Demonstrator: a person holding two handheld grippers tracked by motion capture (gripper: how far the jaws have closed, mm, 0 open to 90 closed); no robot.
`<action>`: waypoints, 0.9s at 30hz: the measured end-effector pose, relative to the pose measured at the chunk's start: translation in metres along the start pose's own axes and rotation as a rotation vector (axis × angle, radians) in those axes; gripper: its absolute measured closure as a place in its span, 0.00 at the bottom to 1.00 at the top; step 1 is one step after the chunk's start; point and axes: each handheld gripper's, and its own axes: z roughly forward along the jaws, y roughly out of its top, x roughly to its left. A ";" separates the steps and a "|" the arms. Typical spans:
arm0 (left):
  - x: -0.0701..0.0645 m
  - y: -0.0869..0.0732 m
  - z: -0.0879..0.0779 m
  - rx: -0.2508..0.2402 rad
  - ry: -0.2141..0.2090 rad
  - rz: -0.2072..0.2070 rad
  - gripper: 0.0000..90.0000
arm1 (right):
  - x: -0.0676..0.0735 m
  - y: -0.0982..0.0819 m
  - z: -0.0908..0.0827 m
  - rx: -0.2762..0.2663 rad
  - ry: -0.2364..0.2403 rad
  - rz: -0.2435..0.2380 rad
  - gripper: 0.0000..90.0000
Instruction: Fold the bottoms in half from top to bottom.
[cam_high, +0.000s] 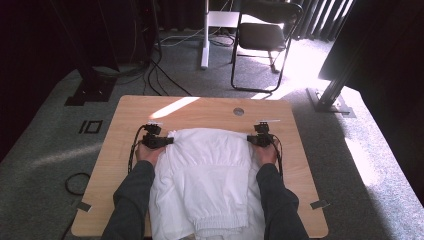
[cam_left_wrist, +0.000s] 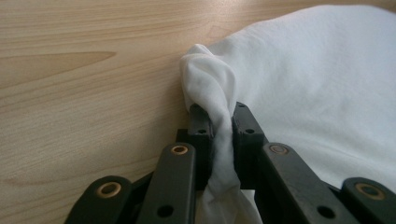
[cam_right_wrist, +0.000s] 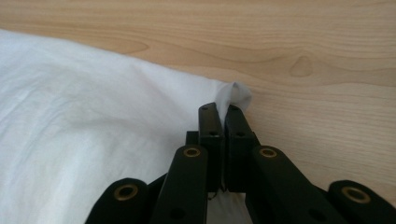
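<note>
A white garment (cam_high: 207, 175) lay spread across the counter (cam_high: 125, 112) between the two sets of tongs, its elastic waistband nearest the person and hanging toward the counter's near edge. The left tongs (cam_high: 167, 141) were clamped on a bunched far corner of the cloth, and the right tongs (cam_high: 251, 138) were pinched tight on a thin fold at the opposite far corner. Both grips appeared secured, so the taking-hold seemed done; lifting or folding the far edge apparently remained. Beyond the tongs lay bare wood, then a folding chair (cam_high: 265, 35) on the carpet.
</note>
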 end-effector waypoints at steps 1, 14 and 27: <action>0.001 0.002 -0.002 -0.003 -0.002 -0.005 0.93 | -0.002 0.000 -0.003 -0.018 0.003 0.005 0.98; -0.020 0.053 -0.055 -0.241 -0.103 0.009 0.94 | -0.010 0.036 -0.080 -0.294 0.012 -0.020 0.98; -0.045 0.004 -0.113 -0.329 -0.225 0.148 0.93 | 0.000 -0.020 -0.147 -0.412 0.135 -0.118 0.98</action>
